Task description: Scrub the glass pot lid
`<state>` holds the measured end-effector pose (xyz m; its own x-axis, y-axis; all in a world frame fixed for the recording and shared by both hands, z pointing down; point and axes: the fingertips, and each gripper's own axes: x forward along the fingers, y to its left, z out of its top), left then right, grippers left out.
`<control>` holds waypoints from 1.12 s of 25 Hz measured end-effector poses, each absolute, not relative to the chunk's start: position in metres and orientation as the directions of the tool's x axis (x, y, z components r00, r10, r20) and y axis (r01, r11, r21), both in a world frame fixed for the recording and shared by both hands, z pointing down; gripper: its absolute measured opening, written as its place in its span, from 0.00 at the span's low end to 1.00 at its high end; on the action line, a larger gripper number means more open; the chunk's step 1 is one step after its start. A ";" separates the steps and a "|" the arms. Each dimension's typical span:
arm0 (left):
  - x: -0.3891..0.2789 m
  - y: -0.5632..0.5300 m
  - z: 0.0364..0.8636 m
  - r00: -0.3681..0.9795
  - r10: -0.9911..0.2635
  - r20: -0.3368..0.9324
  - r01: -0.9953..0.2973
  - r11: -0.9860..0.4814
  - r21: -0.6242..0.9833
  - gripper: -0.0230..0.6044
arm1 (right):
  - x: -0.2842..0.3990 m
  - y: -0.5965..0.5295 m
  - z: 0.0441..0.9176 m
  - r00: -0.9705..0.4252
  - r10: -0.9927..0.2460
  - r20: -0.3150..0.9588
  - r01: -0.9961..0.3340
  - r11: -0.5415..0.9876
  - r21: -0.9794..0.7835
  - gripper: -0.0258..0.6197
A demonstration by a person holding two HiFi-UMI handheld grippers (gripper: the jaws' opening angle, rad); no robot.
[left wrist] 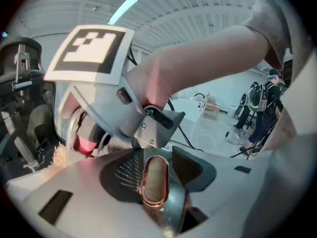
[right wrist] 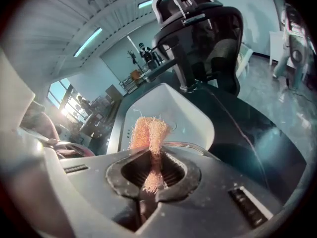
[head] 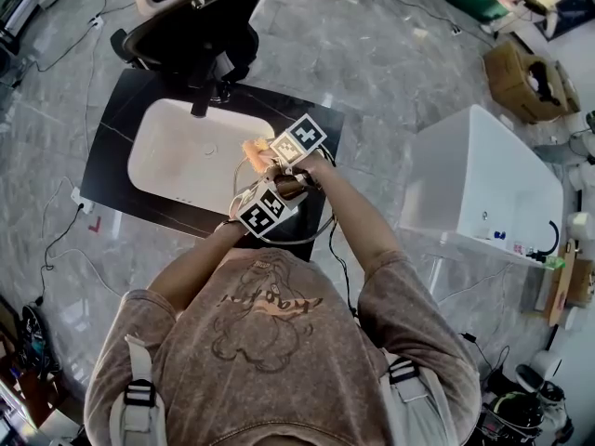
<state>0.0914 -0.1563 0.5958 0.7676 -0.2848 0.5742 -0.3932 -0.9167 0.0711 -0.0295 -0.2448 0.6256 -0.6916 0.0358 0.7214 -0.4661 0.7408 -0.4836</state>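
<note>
Left tongs (left wrist: pixel 157 158) are clamped on the copper-rimmed knob (left wrist: pixel 154 182) of the glass pot lid (left wrist: pixel 171 207), holding it in the air over the 4 o'clock edge of the sink (head: pixel 186 156) in the black counter (head: pixel 116 147). Right tongs (right wrist: pixel 156 157) pinch an orange scrubber (right wrist: pixel 148 133) just above the lid's rim. Scrubbing looks under way, not finished. I see no suds or water, and cannot tell how clean the glass is.

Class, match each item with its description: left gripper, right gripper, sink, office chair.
1 left gripper
2 right gripper
3 sink
4 office chair

A white, in a black counter
B jaws clamp a peach scrubber
C black, beyond the sink
D jaws clamp the lid handle

Pairs: 1-D, 2-B, 3-A, 4-C
</note>
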 end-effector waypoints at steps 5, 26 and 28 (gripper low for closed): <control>0.081 -0.161 0.574 0.794 -0.309 0.524 -0.436 -0.890 0.136 0.21 | 0.002 -0.269 0.599 -0.734 -0.146 0.664 -0.566 0.671 -0.479 0.10; 0.020 -0.198 0.465 0.731 -0.576 0.367 -0.669 -0.711 0.217 0.06 | 0.100 -0.192 0.453 -0.476 -0.814 0.334 -0.875 0.475 -0.090 0.10; 0.015 -0.194 0.449 0.728 -0.604 0.324 -0.675 -0.712 0.192 0.06 | 0.103 -0.178 0.433 -0.446 -0.851 0.277 -0.890 0.455 -0.032 0.10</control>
